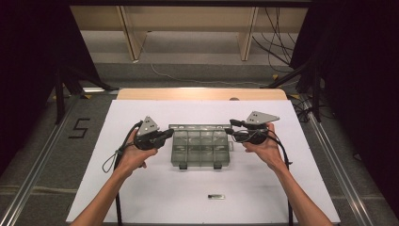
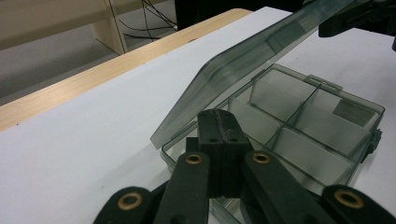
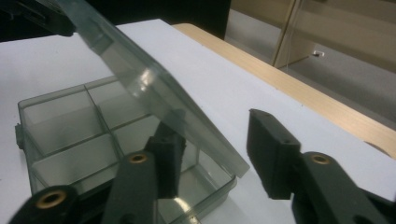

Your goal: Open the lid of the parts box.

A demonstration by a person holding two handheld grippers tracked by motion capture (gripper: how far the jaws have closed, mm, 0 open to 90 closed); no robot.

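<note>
1. Clear compartment box (image 1: pixel 201 148) at the middle of the white table (image 1: pixel 141 197), its lid (image 2: pixel 252 60) raised on a slant.
2. Left gripper (image 2: pixel 219 135): jaws together, empty, pressed against the box's near corner, probably to steady it.
3. Right gripper (image 3: pixel 219 154): jaws apart, straddling the lid's edge, one under, one outside; pads not clamped.
4. Small dark object (image 1: pixel 216 196) lies nearer the person, well apart.
</note>
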